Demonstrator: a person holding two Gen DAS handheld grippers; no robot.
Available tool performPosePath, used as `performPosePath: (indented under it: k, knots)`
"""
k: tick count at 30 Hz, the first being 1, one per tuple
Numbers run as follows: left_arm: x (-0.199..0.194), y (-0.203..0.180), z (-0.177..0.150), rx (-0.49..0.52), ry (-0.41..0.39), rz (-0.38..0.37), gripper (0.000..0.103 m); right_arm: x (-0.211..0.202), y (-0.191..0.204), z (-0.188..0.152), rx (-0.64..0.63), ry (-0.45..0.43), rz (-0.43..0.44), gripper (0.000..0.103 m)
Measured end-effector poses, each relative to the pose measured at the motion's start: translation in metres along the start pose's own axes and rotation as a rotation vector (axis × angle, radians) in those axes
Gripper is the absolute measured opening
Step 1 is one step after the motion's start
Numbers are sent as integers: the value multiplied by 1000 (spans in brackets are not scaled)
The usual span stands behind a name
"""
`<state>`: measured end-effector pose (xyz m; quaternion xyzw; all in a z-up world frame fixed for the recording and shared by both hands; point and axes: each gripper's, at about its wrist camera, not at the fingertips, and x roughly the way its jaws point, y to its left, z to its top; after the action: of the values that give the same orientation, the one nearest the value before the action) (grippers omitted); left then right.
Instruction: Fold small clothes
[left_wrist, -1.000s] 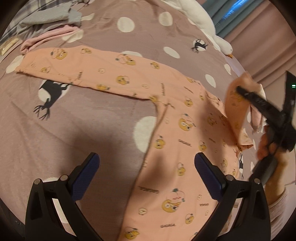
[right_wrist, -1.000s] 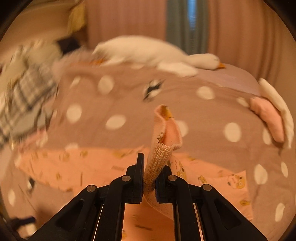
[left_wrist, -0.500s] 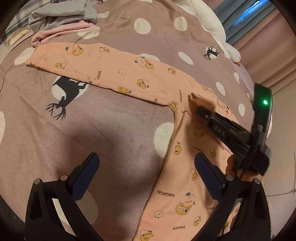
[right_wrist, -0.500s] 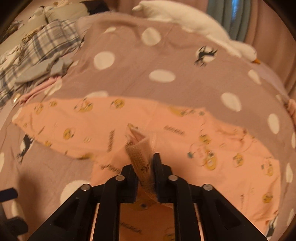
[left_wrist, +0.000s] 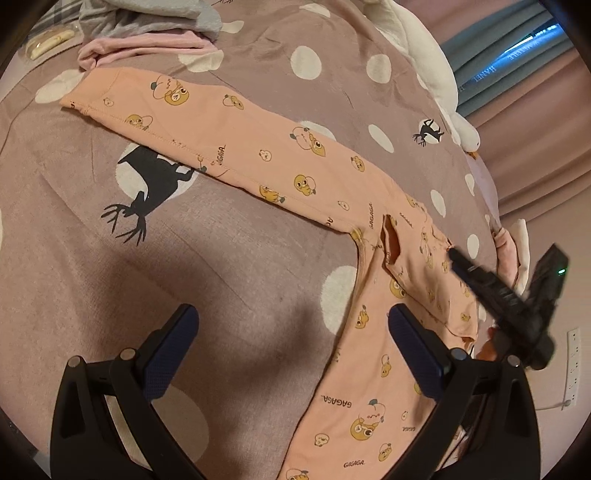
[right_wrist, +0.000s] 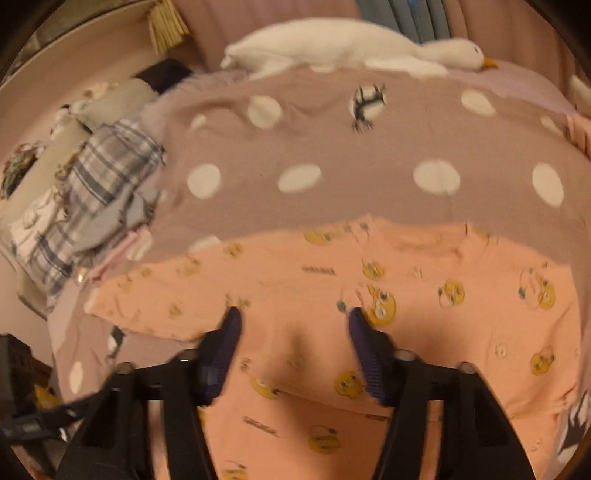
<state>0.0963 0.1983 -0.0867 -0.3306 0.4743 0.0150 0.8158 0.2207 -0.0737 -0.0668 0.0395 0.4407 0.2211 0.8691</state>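
A peach long-sleeved baby shirt (left_wrist: 373, 332) with yellow cartoon prints lies flat on the bed. One sleeve (left_wrist: 229, 147) stretches out to the far left. The other sleeve (left_wrist: 417, 266) lies folded across the body, its cuff near the armpit. My left gripper (left_wrist: 291, 339) is open and empty, low over the bedspread at the shirt's left edge. My right gripper (right_wrist: 293, 336) is open and empty above the shirt's body (right_wrist: 369, 295); it also shows in the left wrist view (left_wrist: 502, 299) at the right, beyond the folded sleeve.
The bedspread (left_wrist: 184, 266) is mauve with white dots and deer prints. A white goose plush (right_wrist: 347, 44) lies along the far edge. A pile of grey, pink and plaid clothes (right_wrist: 96, 192) sits at the far left. More pink and white cloth (left_wrist: 513, 254) lies at the right edge.
My right gripper carried the sleeve cuff across the shirt's body, opened and let it go, then drew back to the right. My left gripper moved closer to the shirt.
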Motion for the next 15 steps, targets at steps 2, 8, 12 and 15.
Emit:
performPosePath:
  k: [2,8,12,15]
  knots:
    - [1,3,2,-9,-1,-3,102,16,12,-8,-35,13,-24,32]
    - [2,4,3,-17,7,-8,102,62,45,-21,-113,97,0,19]
    - [9,-16,6,33,25,-49,102,53,59,-28,-179,116,139,19]
    - [18,-45,12,102,26,-106,102,20,54,-31,-198,52,162,19]
